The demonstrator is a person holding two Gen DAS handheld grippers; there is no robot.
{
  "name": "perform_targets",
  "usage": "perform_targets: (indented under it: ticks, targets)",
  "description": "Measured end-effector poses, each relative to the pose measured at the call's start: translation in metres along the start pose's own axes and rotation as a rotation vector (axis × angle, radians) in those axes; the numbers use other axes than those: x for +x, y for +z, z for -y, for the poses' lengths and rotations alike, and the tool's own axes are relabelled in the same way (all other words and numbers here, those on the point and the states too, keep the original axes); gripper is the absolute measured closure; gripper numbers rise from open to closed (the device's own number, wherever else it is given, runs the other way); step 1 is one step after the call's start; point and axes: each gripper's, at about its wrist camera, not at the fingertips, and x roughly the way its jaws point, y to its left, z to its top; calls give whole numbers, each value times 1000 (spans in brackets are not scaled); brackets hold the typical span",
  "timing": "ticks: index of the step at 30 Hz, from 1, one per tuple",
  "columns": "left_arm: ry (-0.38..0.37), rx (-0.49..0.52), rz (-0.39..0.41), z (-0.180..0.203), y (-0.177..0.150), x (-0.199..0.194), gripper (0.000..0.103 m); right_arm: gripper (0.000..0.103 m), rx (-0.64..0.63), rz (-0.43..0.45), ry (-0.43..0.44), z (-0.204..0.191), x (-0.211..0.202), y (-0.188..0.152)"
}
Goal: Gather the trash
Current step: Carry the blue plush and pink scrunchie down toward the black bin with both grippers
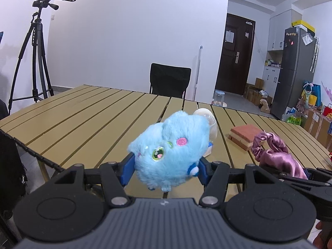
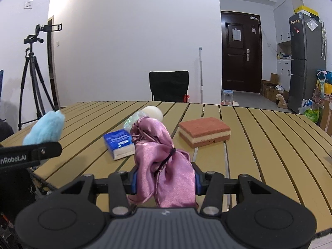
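My left gripper (image 1: 166, 171) is shut on a fluffy blue plush toy (image 1: 169, 148) and holds it above the near edge of the slatted wooden table (image 1: 83, 120). The toy also shows at the left of the right wrist view (image 2: 44, 129). My right gripper (image 2: 165, 179) is shut on a pink satin scrunchie cloth (image 2: 164, 161), held above the table; it also shows in the left wrist view (image 1: 274, 155). On the table lie a blue tissue pack (image 2: 120, 143), a clear bottle with a cream cap (image 2: 145, 115) and a brown-and-cream sponge (image 2: 204, 131).
A black chair (image 2: 169, 86) stands behind the table's far edge. A camera tripod (image 1: 35, 47) stands at the left. A dark door (image 2: 240, 56), a grey fridge (image 2: 307, 60) and floor clutter are at the right.
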Motion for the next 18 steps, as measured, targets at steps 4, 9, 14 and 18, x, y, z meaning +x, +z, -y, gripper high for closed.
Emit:
perform_targets:
  ticks: [4,9,14,18]
  targets:
    - [-3,-13,-7,-6,-9,-14,43,57,-12,7,11,-7,-17,-5]
    - [-5,-18,-24,-13,-23,-32,43,57,-13,9,29,-14,-43,-17]
    - [-12,-3,-19,-16,-34,-55,43,57,-20,6,36,-23,-65,-32]
    - [-12,7,-29,-21,-46,-71,43,57,-18,-14,43,-29,-81,-46]
